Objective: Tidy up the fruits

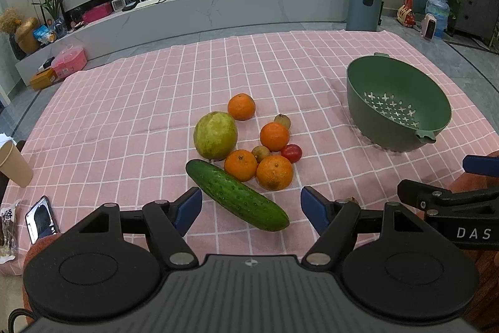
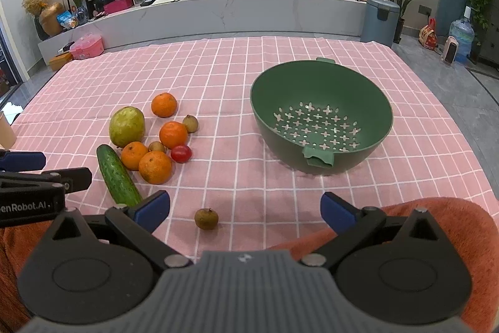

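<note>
A pile of produce lies mid-table on the pink checked cloth [image 1: 124, 114]: a green cucumber [image 1: 237, 195], a large yellow-green guava [image 1: 215, 135], several oranges [image 1: 274, 172], a red tomato [image 1: 291, 153] and small brown fruits [image 1: 282, 121]. An empty green colander bowl [image 2: 321, 114] stands to the right. One small brown fruit [image 2: 206, 218] lies alone near the front edge. My left gripper [image 1: 251, 209] hangs open above the cucumber's near end. My right gripper [image 2: 244, 209] is open, with the lone brown fruit low between its fingers, untouched.
A paper cup [image 1: 14, 164], a phone [image 1: 42, 219] and a snack packet [image 1: 7, 231] sit at the table's left edge. Orange cloth [image 2: 436, 223] covers the near right. Behind the table are a grey bin [image 1: 363, 7] and a low white TV bench [image 1: 218, 5].
</note>
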A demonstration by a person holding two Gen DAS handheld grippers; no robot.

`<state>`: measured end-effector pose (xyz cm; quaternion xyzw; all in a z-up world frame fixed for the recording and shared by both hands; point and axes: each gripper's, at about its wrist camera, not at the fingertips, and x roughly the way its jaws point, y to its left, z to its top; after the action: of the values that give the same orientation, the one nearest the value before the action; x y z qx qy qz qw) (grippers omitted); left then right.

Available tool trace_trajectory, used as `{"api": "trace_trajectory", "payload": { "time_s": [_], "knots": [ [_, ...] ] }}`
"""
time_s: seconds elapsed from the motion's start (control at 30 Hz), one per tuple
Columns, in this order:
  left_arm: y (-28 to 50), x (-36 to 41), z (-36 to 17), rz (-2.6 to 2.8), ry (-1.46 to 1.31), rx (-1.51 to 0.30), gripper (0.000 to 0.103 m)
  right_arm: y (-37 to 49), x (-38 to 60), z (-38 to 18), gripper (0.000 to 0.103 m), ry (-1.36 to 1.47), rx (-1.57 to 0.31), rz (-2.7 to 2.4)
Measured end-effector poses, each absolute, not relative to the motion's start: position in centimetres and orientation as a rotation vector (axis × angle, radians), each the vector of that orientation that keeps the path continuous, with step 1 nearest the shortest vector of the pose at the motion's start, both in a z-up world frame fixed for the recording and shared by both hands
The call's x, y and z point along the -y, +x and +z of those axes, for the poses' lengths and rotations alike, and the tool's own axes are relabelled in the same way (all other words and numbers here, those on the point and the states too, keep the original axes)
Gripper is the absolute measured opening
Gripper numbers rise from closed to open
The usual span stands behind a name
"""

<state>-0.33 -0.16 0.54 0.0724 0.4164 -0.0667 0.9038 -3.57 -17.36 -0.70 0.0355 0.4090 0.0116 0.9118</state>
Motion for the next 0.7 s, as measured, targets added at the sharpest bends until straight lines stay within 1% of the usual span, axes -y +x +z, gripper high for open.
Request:
{"api": "trace_trajectory", "payload": {
  "time_s": [0.7],
  "knots": [
    [-0.37,-0.23,0.6,-0.133,0.14,-0.86,0.085,-3.47,17.35,-0.72,0.099,0.066,-0.844,0.016]
  ]
}}
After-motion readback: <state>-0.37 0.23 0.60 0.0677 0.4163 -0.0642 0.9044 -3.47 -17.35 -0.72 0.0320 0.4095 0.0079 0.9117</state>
